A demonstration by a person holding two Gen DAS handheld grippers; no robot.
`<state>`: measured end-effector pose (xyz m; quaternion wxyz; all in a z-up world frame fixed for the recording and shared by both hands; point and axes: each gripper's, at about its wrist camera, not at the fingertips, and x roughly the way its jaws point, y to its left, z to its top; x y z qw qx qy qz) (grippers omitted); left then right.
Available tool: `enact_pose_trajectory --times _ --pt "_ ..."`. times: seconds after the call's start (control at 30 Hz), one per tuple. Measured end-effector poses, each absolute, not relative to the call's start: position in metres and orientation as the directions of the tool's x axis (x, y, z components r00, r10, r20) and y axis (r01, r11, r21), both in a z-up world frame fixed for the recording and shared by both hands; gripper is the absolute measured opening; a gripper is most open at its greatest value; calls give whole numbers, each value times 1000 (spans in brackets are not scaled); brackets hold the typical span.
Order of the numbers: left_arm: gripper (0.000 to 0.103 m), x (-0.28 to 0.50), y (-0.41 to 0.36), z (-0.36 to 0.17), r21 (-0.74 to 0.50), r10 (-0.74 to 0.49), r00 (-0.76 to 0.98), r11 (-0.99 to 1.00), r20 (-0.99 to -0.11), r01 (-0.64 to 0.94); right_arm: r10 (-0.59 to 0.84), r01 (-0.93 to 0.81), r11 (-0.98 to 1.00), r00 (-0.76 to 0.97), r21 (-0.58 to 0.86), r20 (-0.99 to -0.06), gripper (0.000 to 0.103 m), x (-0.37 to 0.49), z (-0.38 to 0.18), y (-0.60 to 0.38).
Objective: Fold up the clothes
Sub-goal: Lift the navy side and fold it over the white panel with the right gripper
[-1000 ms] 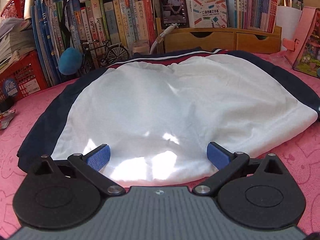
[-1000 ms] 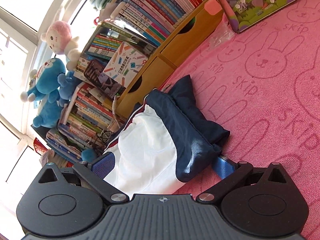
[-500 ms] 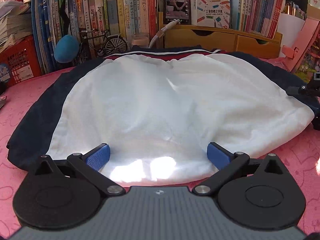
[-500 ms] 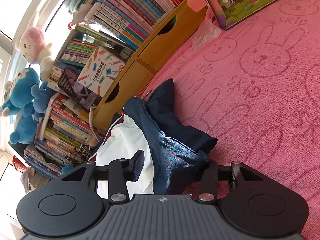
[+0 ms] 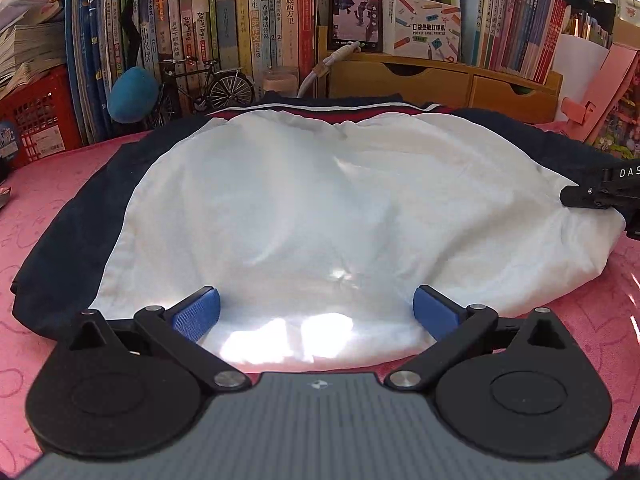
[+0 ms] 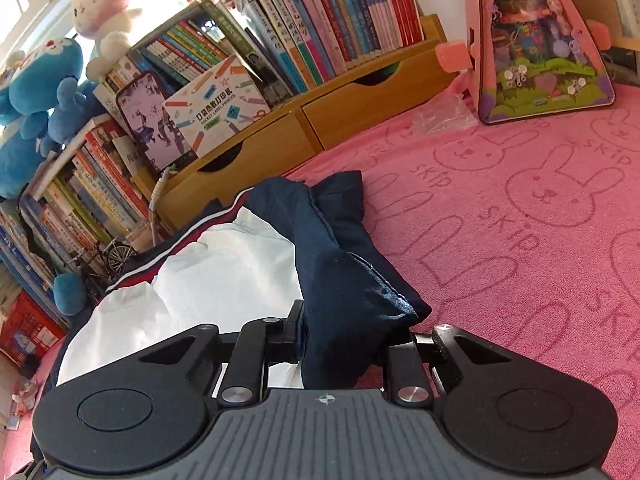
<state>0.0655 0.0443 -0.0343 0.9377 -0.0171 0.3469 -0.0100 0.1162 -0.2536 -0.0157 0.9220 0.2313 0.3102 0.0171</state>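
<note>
A jacket [image 5: 320, 200] lies spread on the pink rabbit-print cloth [image 6: 520, 220], white lining up, with navy edges and a red-and-white striped band at the far side. My left gripper [image 5: 314, 304] is open and hovers over the near white hem, with no cloth pinched. In the right wrist view the navy sleeve [image 6: 344, 272] is bunched between the jaws of my right gripper [image 6: 344, 336]. Those jaws are closing and pinch the fabric, which hides the right finger. The right gripper's tip [image 5: 592, 194] also shows at the jacket's right edge.
Rows of books [image 5: 240, 32] and a wooden drawer unit [image 5: 440, 80] stand behind the jacket. A model bicycle [image 5: 208, 84] and a red crate [image 5: 36, 120] are at the left. A pink toy case [image 6: 540, 40] and a clear plastic bag [image 6: 444, 114] sit on the cloth at the right.
The right gripper's jaws went from wide open to pinching the navy sleeve, and it rolled and shifted. Its tip came into the left wrist view. The left gripper stayed open.
</note>
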Motion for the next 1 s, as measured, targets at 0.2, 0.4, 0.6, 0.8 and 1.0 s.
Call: enact_pose_trajectory --times 0.2,0.4,0.6,0.8,1.0 --pt "103 15 135 -3 -167 -4 820 980 -572 -111 84 -63 996 926 68 -368 12 96 54 -166" --pt "103 -9 215 -13 -147 157 777 941 -610 -306 259 -330 878 937 -347 -234 12 71 67 7" --pt "103 -23 241 -28 -122 217 750 922 -625 -368 398 -520 691 854 -502 -337 11 58 15 128" --pt "103 -19 241 -29 -129 215 755 921 -619 -368 405 -553 646 832 -526 -378 12 52 -6 138" --pt "103 -23 246 -29 -162 206 768 914 -606 -373 416 -515 583 854 -628 -314 19 41 -13 142"
